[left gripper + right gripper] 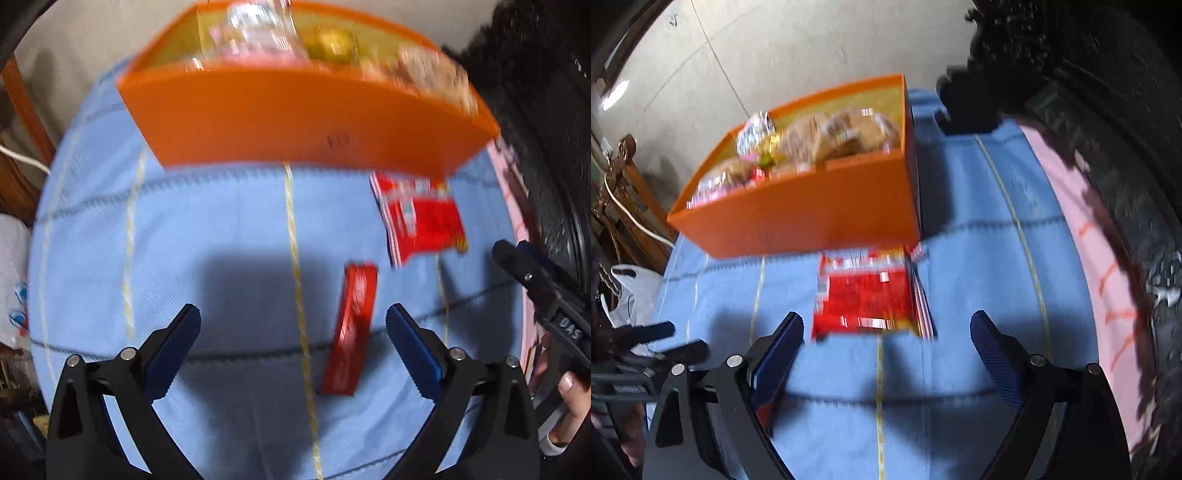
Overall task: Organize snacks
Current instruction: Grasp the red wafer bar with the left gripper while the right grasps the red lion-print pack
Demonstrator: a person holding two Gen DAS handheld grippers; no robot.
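The left gripper (293,343) hangs above a blue checked cloth (221,229), jaws spread wide with nothing between them. A slim red snack bar (349,328) lies on the cloth near the right finger (413,350). A larger red snack packet (421,218) lies beyond it, touching the front wall of an orange box (295,122) containing blurred snacks. The right gripper (535,284) enters at the right edge

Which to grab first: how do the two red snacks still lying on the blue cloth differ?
The red packet is broad, with white print at its top; the red bar is narrow and long. The packet lies right by the orange box; the bar lies farther out, nearer the left hand-held gripper. Both are red and flat on the cloth.
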